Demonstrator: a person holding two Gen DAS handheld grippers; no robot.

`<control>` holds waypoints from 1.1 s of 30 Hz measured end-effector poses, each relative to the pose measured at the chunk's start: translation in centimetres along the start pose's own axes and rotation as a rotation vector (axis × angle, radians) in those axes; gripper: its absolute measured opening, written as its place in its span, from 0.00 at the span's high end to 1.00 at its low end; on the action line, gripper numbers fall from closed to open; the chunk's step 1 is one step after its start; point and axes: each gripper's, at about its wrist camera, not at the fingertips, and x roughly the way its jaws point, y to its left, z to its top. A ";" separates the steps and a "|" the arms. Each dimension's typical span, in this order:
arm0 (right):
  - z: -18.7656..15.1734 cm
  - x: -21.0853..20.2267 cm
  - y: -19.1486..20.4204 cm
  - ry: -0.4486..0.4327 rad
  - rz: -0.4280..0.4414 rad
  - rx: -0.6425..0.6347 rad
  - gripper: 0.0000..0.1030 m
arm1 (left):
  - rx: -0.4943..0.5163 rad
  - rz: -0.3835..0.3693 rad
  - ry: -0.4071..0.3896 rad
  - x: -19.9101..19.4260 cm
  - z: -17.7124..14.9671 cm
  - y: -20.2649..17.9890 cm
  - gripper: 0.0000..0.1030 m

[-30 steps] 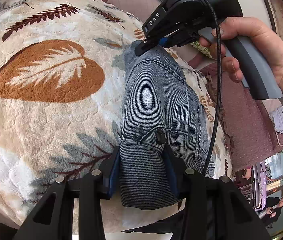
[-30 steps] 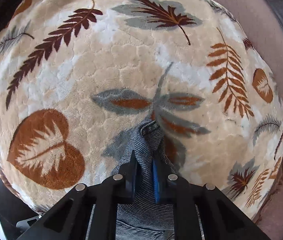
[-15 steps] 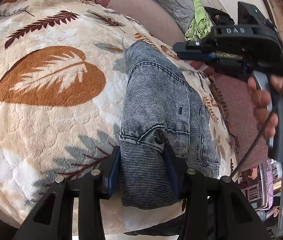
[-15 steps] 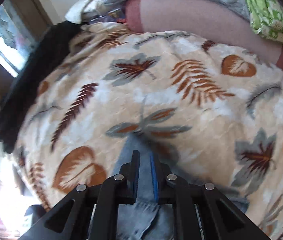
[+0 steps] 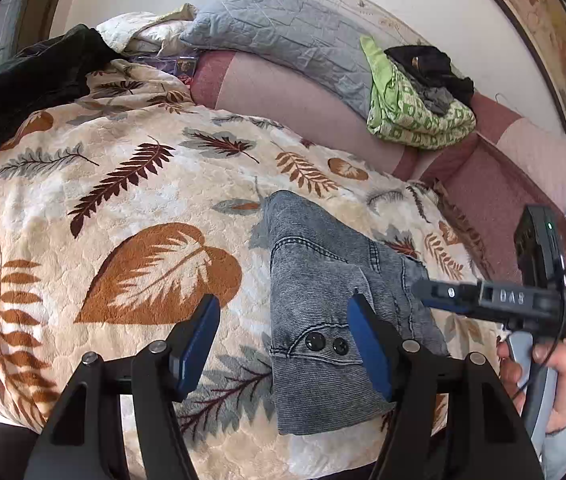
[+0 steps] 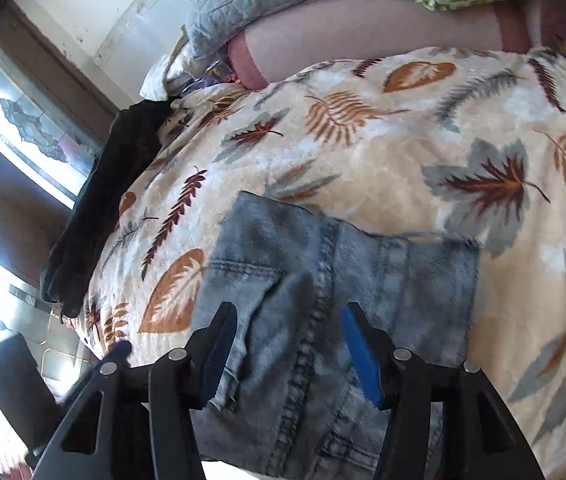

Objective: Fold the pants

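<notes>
1. Surface: one leaf-print blanket [image 5: 123,208] over a bed; one grey pillow [image 5: 283,28], one green patterned bundle [image 5: 411,116] by the wall.
2. Pants [image 5: 323,280]: one pair, grey-blue denim, folded compact, two dark buttons, lying on the blanket.
3. Left gripper [image 5: 283,336], right gripper [image 6: 287,344]: both spread wide, holding nothing.

Faded matt denim pants [image 5: 323,280] lie on a plush, fleecy leaf-print blanket [image 5: 83,208].

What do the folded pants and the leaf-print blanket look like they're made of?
Pants: washed grey-blue denim, judging by the ribbed weave, stitched seams and two dark buttons. Blanket: probably plush fleece, with a soft, matte, pebbled pile.
</notes>
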 end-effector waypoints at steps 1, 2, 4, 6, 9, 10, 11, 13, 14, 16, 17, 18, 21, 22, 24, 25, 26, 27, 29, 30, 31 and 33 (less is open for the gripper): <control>-0.8 0.3 -0.7 0.006 -0.025 -0.006 0.43 | 0.008 0.012 0.022 0.9 0.1 0.0 0.35; -1.6 0.8 -1.4 0.019 -0.062 -0.020 0.43 | 0.029 0.029 0.052 2.0 0.0 -0.3 0.35; -3.1 1.7 -1.8 0.020 -0.125 -0.083 0.43 | 0.096 0.106 0.153 4.9 -1.0 -1.2 0.35; -3.7 1.0 -1.1 -0.020 -0.150 -0.135 0.43 | 0.150 0.158 0.162 5.7 -2.1 -1.6 0.34; -3.9 -0.8 -1.0 -0.085 -0.139 -0.125 0.43 | 0.152 0.193 0.117 4.1 -1.7 -2.5 0.34; -4.1 -1.4 -1.3 -0.110 -0.139 -0.114 0.43 | 0.163 0.205 0.100 3.6 -1.6 -2.9 0.34; -4.5 -1.7 -1.7 -0.126 -0.149 -0.102 0.40 | 0.183 0.213 0.093 3.5 -1.6 -3.4 0.34; -5.7 -1.2 -2.5 -0.103 -0.185 -0.101 0.37 | 0.222 0.237 0.117 4.2 -2.1 -4.0 0.34; -6.4 -0.5 -2.9 -0.076 -0.207 -0.110 0.36 | 0.231 0.256 0.121 4.6 -2.4 -4.2 0.34; -6.9 -0.1 -3.4 -0.060 -0.222 -0.102 0.33 | 0.220 0.268 0.115 4.8 -2.8 -4.3 0.34; -6.8 -0.5 -3.4 -0.075 -0.220 -0.103 0.32 | 0.209 0.266 0.116 4.7 -2.7 -4.3 0.33; -6.8 -0.8 -3.3 -0.090 -0.226 -0.107 0.29 | 0.205 0.270 0.121 4.7 -2.6 -4.4 0.33; -7.0 -0.9 -4.1 -0.094 -0.233 -0.079 0.24 | 0.218 0.269 0.132 4.8 -2.6 -4.8 0.33; -7.0 -1.0 -4.2 -0.096 -0.228 -0.071 0.24 | 0.222 0.265 0.139 4.9 -2.7 -5.0 0.33; -7.1 -1.7 -4.1 -0.132 -0.233 -0.072 0.24 | 0.226 0.273 0.135 4.9 -2.8 -5.1 0.33; -7.2 -2.3 -4.1 -0.159 -0.233 -0.072 0.24 | 0.227 0.275 0.132 4.9 -2.9 -5.2 0.33; -7.3 -2.8 -4.0 -0.187 -0.226 -0.072 0.24 | 0.223 0.273 0.132 4.9 -2.9 -5.1 0.33; -7.3 -3.4 -3.9 -0.211 -0.218 -0.074 0.24 | 0.217 0.270 0.133 4.9 -2.9 -5.0 0.33; -7.4 -3.3 -3.7 -0.206 -0.234 -0.088 0.20 | 0.206 0.263 0.134 4.9 -3.0 -4.9 0.33; -7.5 -2.5 -3.7 -0.167 -0.260 -0.101 0.19 | 0.207 0.262 0.134 4.9 -3.0 -4.9 0.33; -7.7 -1.5 -3.8 -0.118 -0.289 -0.116 0.19 | 0.209 0.259 0.137 4.9 -3.0 -4.9 0.33; -7.9 -0.8 -3.7 -0.104 -0.301 -0.128 0.19 | 0.209 0.262 0.135 4.9 -3.0 -4.9 0.33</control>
